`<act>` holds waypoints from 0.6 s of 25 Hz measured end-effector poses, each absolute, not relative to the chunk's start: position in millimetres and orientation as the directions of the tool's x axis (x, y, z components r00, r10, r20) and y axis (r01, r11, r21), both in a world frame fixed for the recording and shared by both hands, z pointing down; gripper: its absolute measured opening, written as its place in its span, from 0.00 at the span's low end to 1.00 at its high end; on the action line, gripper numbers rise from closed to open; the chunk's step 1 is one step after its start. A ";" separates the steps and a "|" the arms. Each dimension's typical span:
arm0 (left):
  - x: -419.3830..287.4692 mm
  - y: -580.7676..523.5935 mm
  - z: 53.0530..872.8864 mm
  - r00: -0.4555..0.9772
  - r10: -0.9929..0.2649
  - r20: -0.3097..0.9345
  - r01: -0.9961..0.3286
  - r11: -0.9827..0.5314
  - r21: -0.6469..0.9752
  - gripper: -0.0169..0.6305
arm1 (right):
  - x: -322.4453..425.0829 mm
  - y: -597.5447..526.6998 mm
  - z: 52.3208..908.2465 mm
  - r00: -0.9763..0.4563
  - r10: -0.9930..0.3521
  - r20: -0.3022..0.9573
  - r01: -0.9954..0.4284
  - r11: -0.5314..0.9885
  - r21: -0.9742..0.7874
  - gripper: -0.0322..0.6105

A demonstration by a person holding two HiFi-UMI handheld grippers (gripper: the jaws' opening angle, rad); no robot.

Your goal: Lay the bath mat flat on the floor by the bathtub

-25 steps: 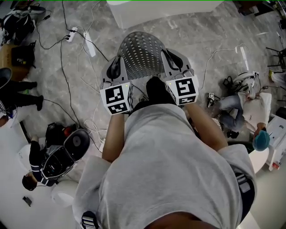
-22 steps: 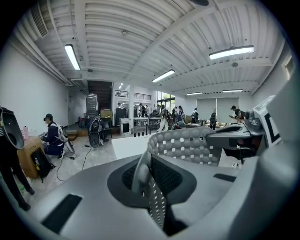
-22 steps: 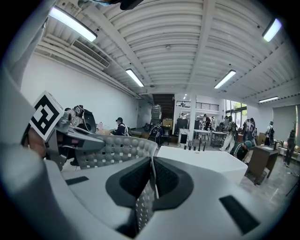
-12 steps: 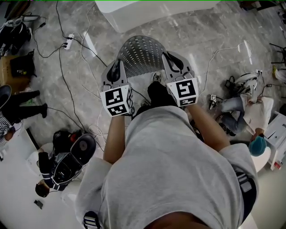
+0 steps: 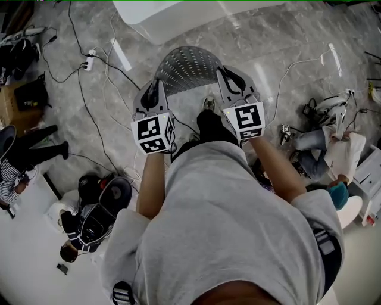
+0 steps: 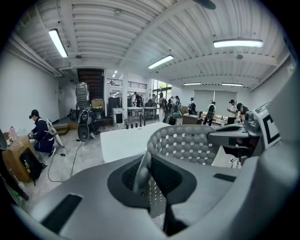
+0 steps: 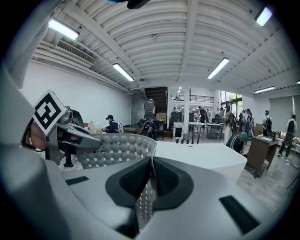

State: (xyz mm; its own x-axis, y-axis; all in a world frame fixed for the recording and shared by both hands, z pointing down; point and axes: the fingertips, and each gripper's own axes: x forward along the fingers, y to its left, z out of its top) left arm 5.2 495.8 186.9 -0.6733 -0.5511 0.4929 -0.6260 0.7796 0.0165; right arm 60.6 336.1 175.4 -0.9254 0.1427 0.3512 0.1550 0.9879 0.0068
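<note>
The bath mat point(image 5: 189, 68) is grey rubber with rows of small holes. It hangs curved between my two grippers, above the floor and in front of the person's body. My left gripper point(image 5: 155, 89) is shut on the mat's left edge, and my right gripper point(image 5: 231, 80) is shut on its right edge. In the left gripper view the mat point(image 6: 187, 143) runs out from the closed jaws of the left gripper point(image 6: 146, 174). The right gripper view shows the mat point(image 7: 117, 150) pinched in the right gripper point(image 7: 150, 180). The white bathtub point(image 5: 172, 15) stands just beyond the mat.
Cables and a power strip point(image 5: 90, 59) trail over the marble floor on the left. One person crouches by equipment point(image 5: 95, 220) at lower left. Another sits among gear point(image 5: 333, 149) on the right. The person's shoe point(image 5: 208, 104) shows under the mat.
The view has swung a little, so the tub and floor cables sit further left. Both grippers still hold the mat, now slightly higher in the picture.
</note>
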 end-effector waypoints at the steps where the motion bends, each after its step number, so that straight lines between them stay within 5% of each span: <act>1: 2.6 490.6 186.9 -0.671 -0.552 0.495 -0.628 0.778 0.015 0.07 | 57.2 331.0 176.4 -0.926 0.142 0.349 0.153 0.988 0.002 0.08; 15: -47.0 438.2 203.4 -0.624 -0.576 0.528 -0.670 0.743 0.019 0.07 | 30.9 284.2 196.6 -0.926 0.114 0.359 0.117 0.993 -0.013 0.08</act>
State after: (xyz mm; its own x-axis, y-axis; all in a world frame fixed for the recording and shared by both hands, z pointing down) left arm -47.0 438.2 203.4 -0.6240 -0.5758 0.5282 -0.6695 0.7426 0.0186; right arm 30.9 284.2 196.6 -0.9264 0.1138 0.3589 0.1170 0.9930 -0.0127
